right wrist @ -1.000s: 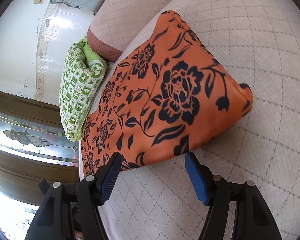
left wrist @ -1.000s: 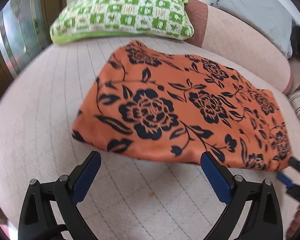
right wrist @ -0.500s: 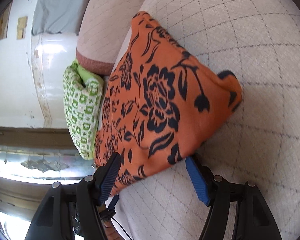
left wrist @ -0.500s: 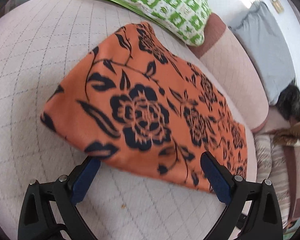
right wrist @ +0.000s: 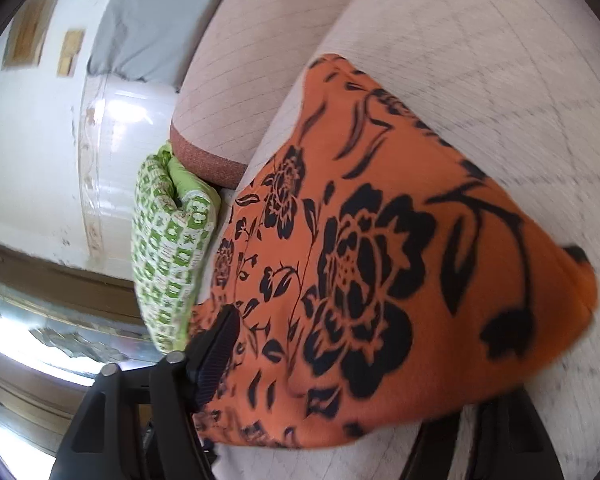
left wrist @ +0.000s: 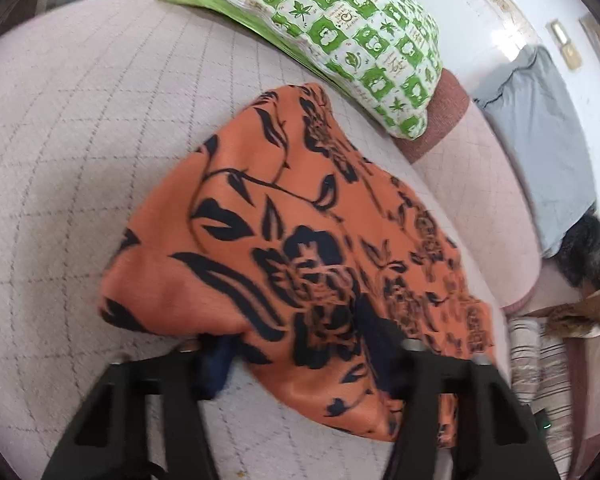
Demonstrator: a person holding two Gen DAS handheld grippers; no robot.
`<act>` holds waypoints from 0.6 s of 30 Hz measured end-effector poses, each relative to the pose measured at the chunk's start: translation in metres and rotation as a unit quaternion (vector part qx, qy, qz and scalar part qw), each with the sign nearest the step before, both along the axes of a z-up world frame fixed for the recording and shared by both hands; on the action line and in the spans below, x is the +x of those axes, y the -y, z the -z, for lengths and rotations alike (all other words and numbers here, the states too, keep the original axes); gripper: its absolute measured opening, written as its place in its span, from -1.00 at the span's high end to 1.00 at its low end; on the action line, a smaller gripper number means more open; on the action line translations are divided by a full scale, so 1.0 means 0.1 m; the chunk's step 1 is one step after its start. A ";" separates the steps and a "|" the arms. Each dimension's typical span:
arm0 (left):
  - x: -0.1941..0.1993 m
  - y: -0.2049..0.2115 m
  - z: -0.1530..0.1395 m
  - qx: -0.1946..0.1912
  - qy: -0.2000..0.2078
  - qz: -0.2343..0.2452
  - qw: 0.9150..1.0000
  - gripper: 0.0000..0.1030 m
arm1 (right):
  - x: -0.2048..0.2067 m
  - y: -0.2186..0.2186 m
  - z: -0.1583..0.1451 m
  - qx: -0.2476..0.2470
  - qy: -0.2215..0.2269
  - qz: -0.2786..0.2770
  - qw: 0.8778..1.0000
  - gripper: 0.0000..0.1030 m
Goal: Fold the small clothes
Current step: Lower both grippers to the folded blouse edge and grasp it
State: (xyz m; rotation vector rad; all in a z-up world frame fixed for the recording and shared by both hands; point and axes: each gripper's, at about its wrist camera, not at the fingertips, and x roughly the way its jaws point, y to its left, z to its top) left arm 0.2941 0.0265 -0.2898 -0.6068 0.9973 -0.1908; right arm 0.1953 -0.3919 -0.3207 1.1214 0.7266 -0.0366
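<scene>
An orange cloth (left wrist: 300,240) with big black flowers and leaves is seen lying on a pale pink sofa seat (left wrist: 80,140) that is stitched in a diamond pattern. The cloth is already folded over, so a soft, puffy fold is shown along the near edge. It is long and narrow. In the left wrist view its long side runs from the near left up toward the far right. One end is pointed at the green and white pillow (left wrist: 340,32) near the back of the sofa, and the other end is stretched toward the grey cushion (left wrist: 540,140) side. In the right wrist view the same cloth (right wrist: 380,260) is seen running from the pillow (right wrist: 168,248) at the left to a rounded corner at the right.

The left gripper (left wrist: 300,364) is placed at the near edge of the cloth. Its jaws are closing, and the folded edge is seen between them, bunched up over the blue pads. The cloth is blurred there.

The right gripper (right wrist: 340,380) is placed at the other end of the near edge. Its jaws are closing too, with the cloth between them. One pad is seen on top of the cloth, and the other is hidden under it, so it cannot be told whether the cloth is pinched yet.
</scene>
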 end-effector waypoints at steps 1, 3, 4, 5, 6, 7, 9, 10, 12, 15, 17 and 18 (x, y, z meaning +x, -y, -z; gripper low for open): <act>0.01 0.01 0.01 0.004 0.000 0.003 1.000 0.04 | 0.06 -0.04 0.01 -0.032 -0.017 -0.010 0.999 0.47; 0.03 0.04 0.02 0.007 0.001 0.001 1.000 -0.13 | 0.12 -0.08 0.05 -0.051 -0.029 -0.017 0.998 0.55; 0.03 0.05 0.02 -0.007 0.008 0.004 1.000 -0.46 | 0.13 -0.08 0.03 -0.054 -0.027 -0.015 0.998 0.55; 0.05 0.08 0.02 -0.016 0.015 0.008 1.000 -0.58 | 0.15 -0.09 0.01 -0.059 -0.026 -0.018 0.998 0.54; 0.06 0.12 0.01 -0.014 0.020 0.010 1.000 -0.67 | 0.16 -0.09 0.00 -0.064 -0.026 -0.021 0.997 0.54; 0.07 0.14 0.01 -0.008 0.021 0.011 1.000 -0.67 | 0.17 -0.09 0.01 -0.064 -0.026 -0.021 0.997 0.54; 0.07 0.17 0.00 0.003 0.026 0.010 1.000 -0.67 | 0.18 -0.08 0.04 -0.051 -0.024 -0.017 0.998 0.48; 0.07 0.15 -0.01 0.002 0.027 0.003 1.000 -0.58 | 0.18 -0.07 0.05 -0.051 -0.022 -0.018 0.998 0.48; 0.06 0.07 -0.01 0.000 0.026 -0.024 0.999 0.23 | 0.21 -0.10 0.03 -0.070 -0.022 -0.026 0.997 0.54; 0.10 -0.04 0.06 -0.035 0.013 -0.032 0.999 0.48 | 0.16 -0.19 -0.12 -0.142 -0.026 -0.039 0.989 0.61; 0.08 -0.05 0.03 -0.030 0.020 -0.028 0.999 0.56 | 0.14 -0.28 -0.25 -0.182 -0.014 -0.045 0.982 0.66; 0.06 -0.04 -0.02 -0.025 0.029 -0.025 0.999 0.59 | 0.11 -0.28 -0.28 -0.186 -0.009 -0.044 0.982 0.66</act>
